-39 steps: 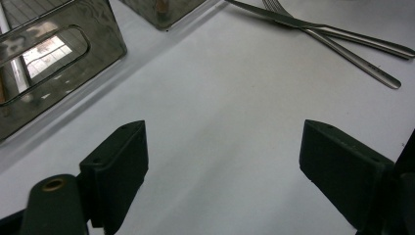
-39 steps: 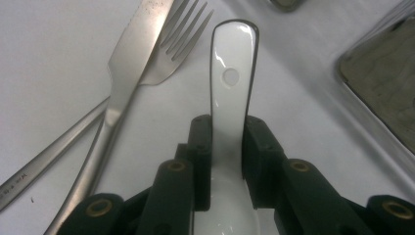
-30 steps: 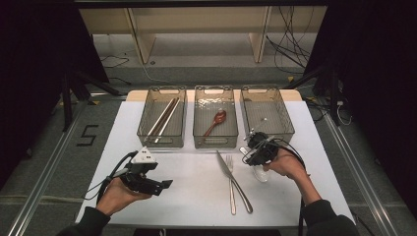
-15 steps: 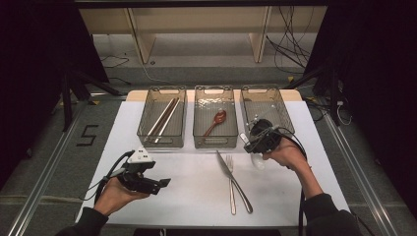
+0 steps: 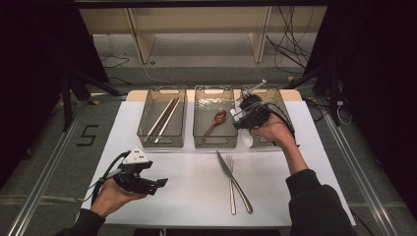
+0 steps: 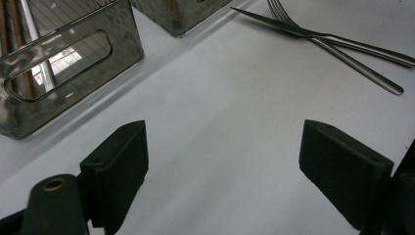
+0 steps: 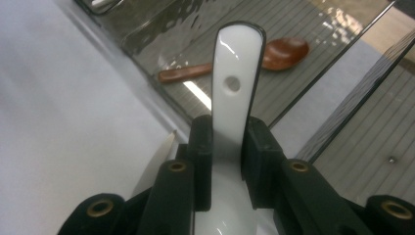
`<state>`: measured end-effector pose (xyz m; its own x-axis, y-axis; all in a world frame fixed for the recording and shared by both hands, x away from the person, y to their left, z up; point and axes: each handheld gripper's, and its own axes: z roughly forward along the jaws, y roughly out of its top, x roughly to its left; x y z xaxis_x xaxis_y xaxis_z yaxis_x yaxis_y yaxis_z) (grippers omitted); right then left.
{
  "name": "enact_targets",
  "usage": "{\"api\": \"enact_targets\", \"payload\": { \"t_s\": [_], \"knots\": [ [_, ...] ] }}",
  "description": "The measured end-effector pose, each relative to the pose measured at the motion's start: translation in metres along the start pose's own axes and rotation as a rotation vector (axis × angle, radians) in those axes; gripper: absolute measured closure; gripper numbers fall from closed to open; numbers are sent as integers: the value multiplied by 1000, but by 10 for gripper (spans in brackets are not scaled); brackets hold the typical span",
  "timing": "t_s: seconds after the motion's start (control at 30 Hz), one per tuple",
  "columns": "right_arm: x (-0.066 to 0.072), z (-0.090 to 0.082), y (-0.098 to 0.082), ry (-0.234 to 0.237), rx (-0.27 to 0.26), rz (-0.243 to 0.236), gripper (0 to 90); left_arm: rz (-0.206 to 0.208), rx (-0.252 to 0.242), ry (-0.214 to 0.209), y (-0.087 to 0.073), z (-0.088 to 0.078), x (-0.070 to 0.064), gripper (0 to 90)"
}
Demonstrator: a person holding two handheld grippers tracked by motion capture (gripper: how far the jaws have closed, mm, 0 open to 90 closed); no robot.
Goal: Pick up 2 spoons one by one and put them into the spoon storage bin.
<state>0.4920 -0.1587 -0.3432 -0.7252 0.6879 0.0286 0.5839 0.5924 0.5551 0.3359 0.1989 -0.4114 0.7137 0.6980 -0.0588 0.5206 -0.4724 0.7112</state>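
My right gripper (image 5: 242, 119) is shut on a white ceramic spoon (image 5: 245, 139) and holds it in the air over the gap between the middle bin (image 5: 215, 144) and the right bin (image 5: 278, 96). In the right gripper view the spoon's handle (image 7: 236, 73) sticks out past the pads, above a brown wooden spoon (image 7: 279, 53) lying in the middle bin. My left gripper (image 5: 158, 184) rests low at the table's front left, jaws wide apart with nothing between them (image 6: 225, 161).
A knife and a fork (image 5: 233, 179) lie crossed on the white table in front of the bins. The left bin (image 5: 160, 142) holds long chopsticks (image 5: 164, 117). The three clear bins stand in a row at the back.
My right gripper has risen with the white spoon from the table and moved back toward the bins. The left gripper has stayed in place.
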Motion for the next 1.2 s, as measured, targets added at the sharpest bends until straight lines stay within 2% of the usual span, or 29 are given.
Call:
{"api": "enact_targets", "payload": {
  "t_s": [0.23,0.7,1.03,1.2],
  "knots": [
    [-7,7,20,10,-2,30,764,-2,1,0,0,1,1,181],
    [-5,28,61,-3,22,31,764,8,12,-9,-1,3,-1,181],
    [-3,51,68,-29,47,39,762,5,10,-12,-2,3,-1,181],
    [-5,61,68,-59,60,61,746,4,10,-15,-2,2,0,181]
  ]
}}
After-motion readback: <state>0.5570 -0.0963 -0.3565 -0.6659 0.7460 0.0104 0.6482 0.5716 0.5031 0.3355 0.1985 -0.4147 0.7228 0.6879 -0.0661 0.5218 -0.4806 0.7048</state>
